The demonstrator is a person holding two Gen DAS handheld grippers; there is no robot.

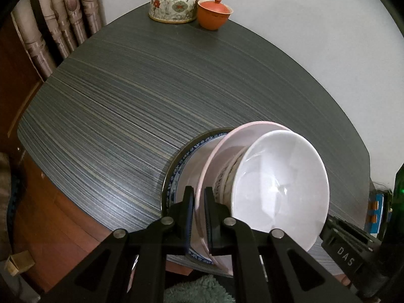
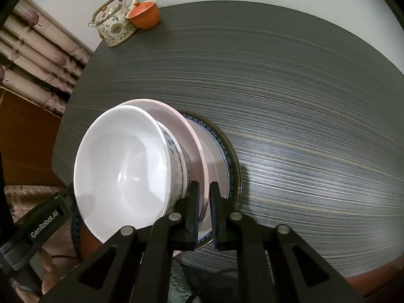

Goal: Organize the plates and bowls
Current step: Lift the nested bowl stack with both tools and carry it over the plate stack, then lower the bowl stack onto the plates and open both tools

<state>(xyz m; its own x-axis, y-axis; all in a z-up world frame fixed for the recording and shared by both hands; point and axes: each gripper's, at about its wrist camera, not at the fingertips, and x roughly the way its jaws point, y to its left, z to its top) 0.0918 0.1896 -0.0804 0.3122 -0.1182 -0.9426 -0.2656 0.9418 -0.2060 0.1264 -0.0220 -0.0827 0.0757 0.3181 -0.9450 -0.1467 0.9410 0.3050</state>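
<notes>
stacked dishes pinched from both sides at the near edge of the dark striped counter [image 1: 113, 96].
left gripper [image 1: 198, 197] has its black fingers [image 1: 188, 202] closed tight on the rim of the pale pink shallow plate [image 1: 252, 128], and the right gripper [image 2: 204, 192] clamps the same pink rim from the opposite side, its fingers [image 2: 194, 197] nearly together. inside the pink plate sits a white glossy bowl with a patterned outer wall [image 1: 280, 176], and under the pink plate lies a white plate with a blue patterned border [image 1: 181, 161], flat on the counter. far from the pink plate, at the counter's back corner, a floral ceramic teapot with a woven handle [image 1: 174, 2] touches a small orange lidded cup [image 1: 213, 14]. beige patterned curtains [image 1: 58, 25] hang beyond the counter's left side.
</notes>
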